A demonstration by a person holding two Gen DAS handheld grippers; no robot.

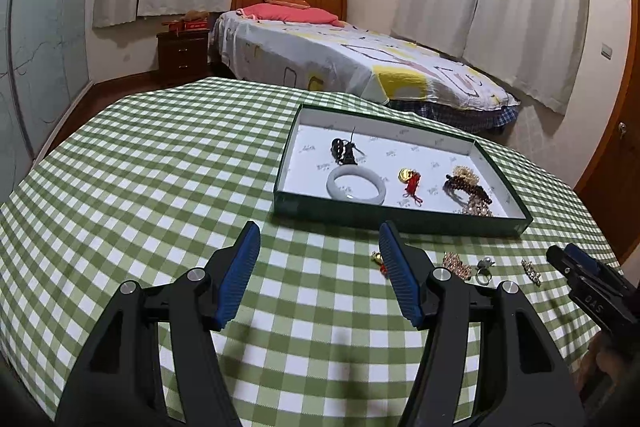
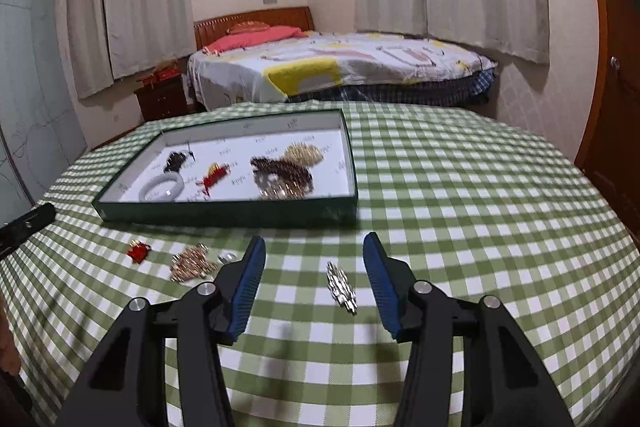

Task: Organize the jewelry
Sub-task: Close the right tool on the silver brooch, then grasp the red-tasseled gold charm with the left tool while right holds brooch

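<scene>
Nearest us, the right gripper hangs over the checked cloth with its jaws partly open and nothing clamped. A silver brooch lies flat on the cloth between the tips, closer to the right pad and untouched by either. My read: it's light, stiff and thin, likely to skate on the fabric, so pinch it across its narrow width, low to the cloth.

The left gripper is also partly open and empty, with bare cloth between its pads.

Loose on the cloth, I count four pieces: the brooch, a ring, a gold cluster and a red charm. The cluster looks spiky and snaggy.

Beyond them sits the tray. Inside I count five or so: a white bangle (hard, smooth, probably brittle), a black piece, a red-and-gold charm, a gold piece, and dark beads tangled with a glittery strand, too blurred to separate.
</scene>
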